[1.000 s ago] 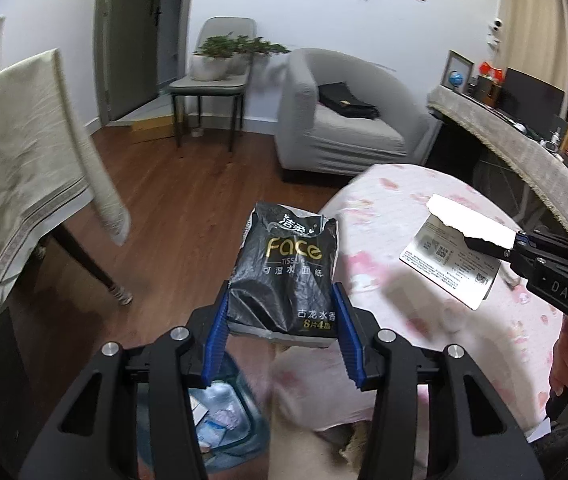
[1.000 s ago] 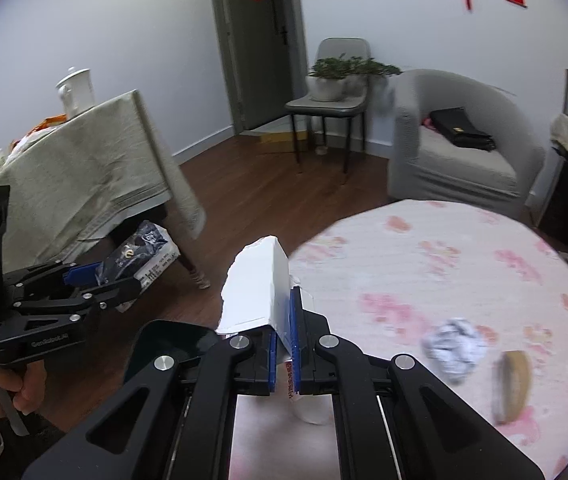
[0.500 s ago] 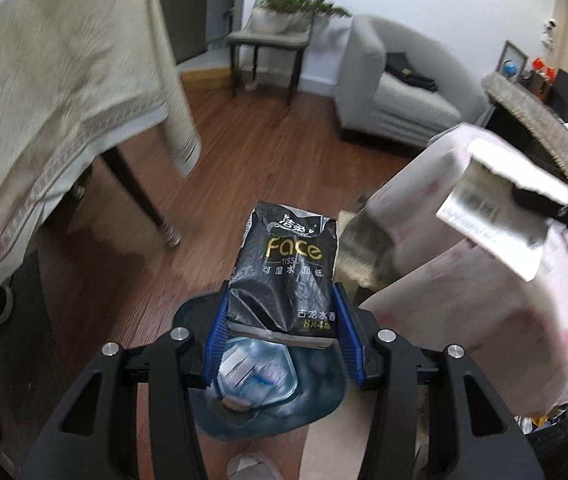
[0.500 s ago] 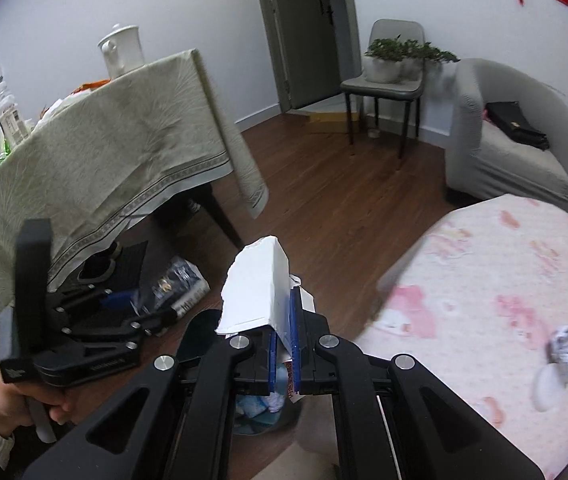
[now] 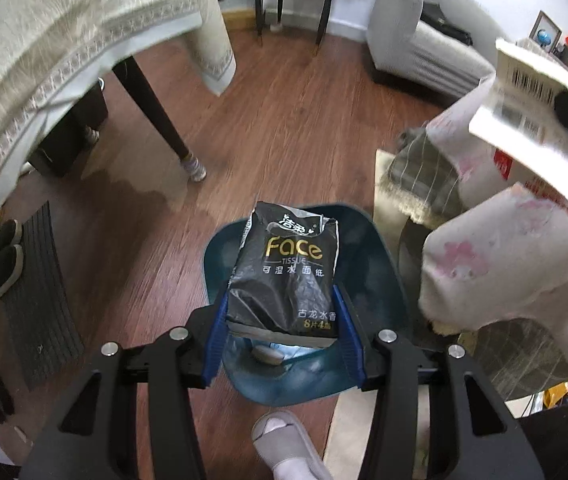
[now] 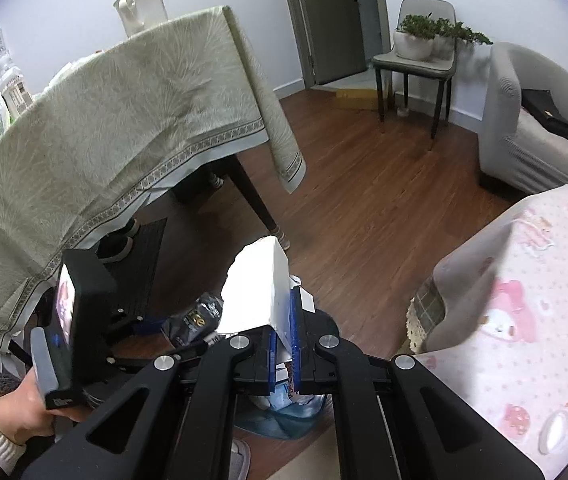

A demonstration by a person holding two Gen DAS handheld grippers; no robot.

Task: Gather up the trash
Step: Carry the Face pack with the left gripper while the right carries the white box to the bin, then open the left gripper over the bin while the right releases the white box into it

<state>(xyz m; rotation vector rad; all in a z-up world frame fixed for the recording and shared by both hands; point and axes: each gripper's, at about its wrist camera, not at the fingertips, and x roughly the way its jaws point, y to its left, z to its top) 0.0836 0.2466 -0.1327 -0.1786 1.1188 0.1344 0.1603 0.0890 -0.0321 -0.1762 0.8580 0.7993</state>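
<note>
Two pieces of trash are held at once, and the drop turns on what lies under each. The left gripper (image 5: 282,322) has its jaws pinching the lower end of a black tissue pack (image 5: 286,276), whose long axis runs forward from the jaws; straight below the pack, past the fingertips, sits the blue bin (image 5: 380,256), so this hand looks the nearer to a clean release. The right gripper (image 6: 282,332) has its jaws pressed nearly together on a white carton (image 6: 258,290) that stands up and forward from them; in the left view the carton (image 5: 524,96) hangs to the right of the left jaws and well above, over the pink cloth (image 5: 480,264) and not the bin. From the right wrist the bin (image 6: 284,420) shows only as a sliver below and behind the jaws, mostly hidden by the gripper's own body, so I cannot tell how squarely the carton stands over it. The bin's contents are blurred and largely covered by the pack. The carton's far edge is cut off in the left view.
</note>
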